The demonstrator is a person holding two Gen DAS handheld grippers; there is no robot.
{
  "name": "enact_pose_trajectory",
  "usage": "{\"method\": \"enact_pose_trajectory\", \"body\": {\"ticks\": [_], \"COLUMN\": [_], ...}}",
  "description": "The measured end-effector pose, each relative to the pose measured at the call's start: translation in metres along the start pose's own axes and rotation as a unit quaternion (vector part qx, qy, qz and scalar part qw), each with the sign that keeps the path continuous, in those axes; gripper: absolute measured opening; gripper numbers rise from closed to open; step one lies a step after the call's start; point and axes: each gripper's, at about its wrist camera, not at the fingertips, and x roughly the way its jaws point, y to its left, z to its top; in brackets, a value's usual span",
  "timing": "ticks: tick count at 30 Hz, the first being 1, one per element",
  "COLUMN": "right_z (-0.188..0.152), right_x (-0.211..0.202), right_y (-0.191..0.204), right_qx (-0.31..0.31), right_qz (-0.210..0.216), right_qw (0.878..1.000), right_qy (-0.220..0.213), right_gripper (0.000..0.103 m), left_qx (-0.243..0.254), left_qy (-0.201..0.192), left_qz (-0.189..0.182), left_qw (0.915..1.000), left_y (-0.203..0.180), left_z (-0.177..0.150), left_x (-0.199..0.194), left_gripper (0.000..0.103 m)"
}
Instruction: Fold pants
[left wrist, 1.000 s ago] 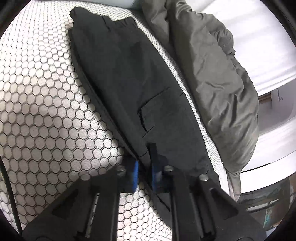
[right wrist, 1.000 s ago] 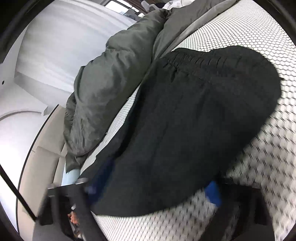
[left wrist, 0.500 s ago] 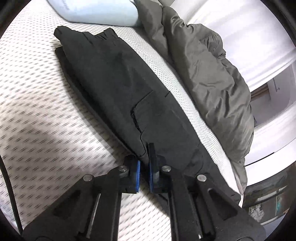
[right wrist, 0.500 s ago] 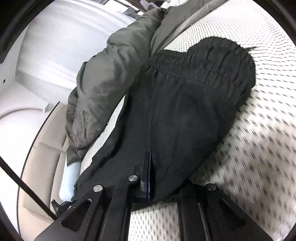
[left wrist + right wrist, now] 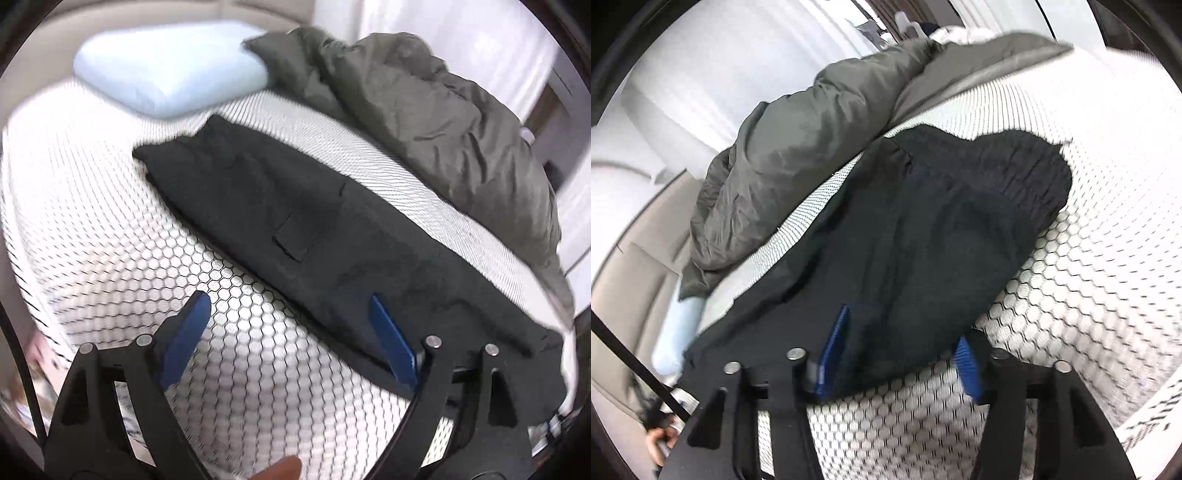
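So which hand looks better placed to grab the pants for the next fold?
Probably the right gripper: its opening jaws straddle the edge of the pants. The left gripper, also opening, frames mostly bare mattress.

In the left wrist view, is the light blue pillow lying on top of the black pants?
No: the light blue pillow lies beyond the waist end of the black pants, with bare mattress between them.
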Motion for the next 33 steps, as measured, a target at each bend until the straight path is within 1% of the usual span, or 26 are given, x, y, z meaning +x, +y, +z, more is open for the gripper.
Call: {"method": "enact_pose_trajectory", "body": {"ticks": [1,2,3,4,5,6,7,11,13,14,16,18,19,20,22,24,25,26,27,28,29,30,31,33], "right_z": [-0.003,-0.006,-0.008,-0.01,-0.013,-0.015,-0.017,-0.031,-0.042,-0.046,-0.055,-0.065,-0.068,-0.073,-0.081,-0.089,-0.092,-0.099,-0.103,-0.107,-0.111,-0.112,-0.113,-0.115], "right_x": [-0.006,-0.012,-0.017,-0.022,-0.029,-0.031,-0.033,-0.035,-0.023,-0.017,-0.004,0.008,0.012,0.018,0.021,0.029,0.029,0.029,0.03,0.03,0.034,0.037,0.039,0.045], "right_y": [0.005,0.009,0.014,0.021,0.034,0.042,0.051,0.095,0.123,0.133,0.153,0.169,0.174,0.18,0.186,0.198,0.199,0.201,0.202,0.203,0.204,0.203,0.203,0.203], "right_qx": [-0.012,-0.021,-0.032,-0.048,-0.075,-0.091,-0.106,-0.169,-0.219,-0.236,-0.265,-0.285,-0.289,-0.293,-0.307,-0.33,-0.34,-0.352,-0.358,-0.365,-0.37,-0.371,-0.371,-0.372], "right_qz": [-0.011,-0.018,-0.024,-0.031,-0.039,-0.041,-0.04,-0.007,0.006,0.009,0.016,0.034,0.041,0.054,0.058,0.067,0.073,0.084,0.089,0.094,0.095,0.095,0.092,0.088], "right_qw": [1.0,1.0,0.999,0.998,0.996,0.995,0.993,0.985,0.976,0.972,0.964,0.958,0.956,0.954,0.95,0.941,0.937,0.931,0.928,0.924,0.922,0.922,0.921,0.921], "right_qy": [-0.005,-0.011,-0.017,-0.023,-0.029,-0.03,-0.031,-0.023,-0.006,0.003,0.016,0.019,0.022,0.025,0.026,0.029,0.034,0.043,0.049,0.056,0.063,0.065,0.069,0.077], "right_gripper": [0.072,0.077,0.086,0.091,0.092,0.096,0.098,0.101,0.101,0.101,0.101,0.101,0.101,0.101,0.101,0.101,0.101,0.101,0.101,0.101,0.101,0.101,0.101,0.1], "left_qx": [0.017,0.029,0.044,0.061,0.071,0.079,0.084,0.112,0.133,0.14,0.134,0.126,0.126,0.126,0.124,0.137,0.149,0.152,0.151,0.139,0.128,0.113,0.103,0.096], "left_qy": [-0.006,-0.01,-0.019,-0.028,-0.03,-0.028,-0.022,-0.003,0.013,0.023,0.048,0.06,0.064,0.068,0.066,0.063,0.069,0.08,0.094,0.113,0.126,0.142,0.151,0.157], "left_qz": [0.002,0.005,0.005,0.003,-0.003,-0.012,-0.029,-0.077,-0.083,-0.094,-0.135,-0.157,-0.171,-0.176,-0.19,-0.196,-0.2,-0.207,-0.217,-0.237,-0.249,-0.262,-0.267,-0.268], "left_qw": [0.9998,0.9995,0.9989,0.9978,0.9971,0.9964,0.9958,0.9907,0.9875,0.9854,0.9806,0.9777,0.9751,0.974,0.9717,0.9689,0.966,0.9632,0.9597,0.9548,0.9516,0.9478,0.9462,0.9457], "left_y": [-0.007,-0.012,-0.019,-0.028,-0.034,-0.041,-0.05,-0.085,-0.105,-0.114,-0.129,-0.138,-0.144,-0.149,-0.158,-0.166,-0.17,-0.171,-0.171,-0.17,-0.17,-0.169,-0.168,-0.168], "left_z": [-0.004,-0.008,-0.012,-0.018,-0.022,-0.027,-0.033,-0.054,-0.067,-0.073,-0.083,-0.091,-0.094,-0.096,-0.099,-0.1,-0.105,-0.107,-0.111,-0.112,-0.113,-0.114,-0.113,-0.114], "left_x": [-0.01,-0.017,-0.026,-0.035,-0.04,-0.044,-0.047,-0.048,-0.043,-0.039,-0.031,-0.027,-0.026,-0.025,-0.027,-0.028,-0.028,-0.027,-0.025,-0.02,-0.016,-0.01,-0.005,0.0], "left_gripper": [0.098,0.102,0.102,0.102,0.102,0.102,0.102,0.102,0.102,0.102,0.102,0.102,0.102,0.102,0.101,0.097,0.093,0.092,0.087,0.084,0.083,0.08,0.079,0.079]}}
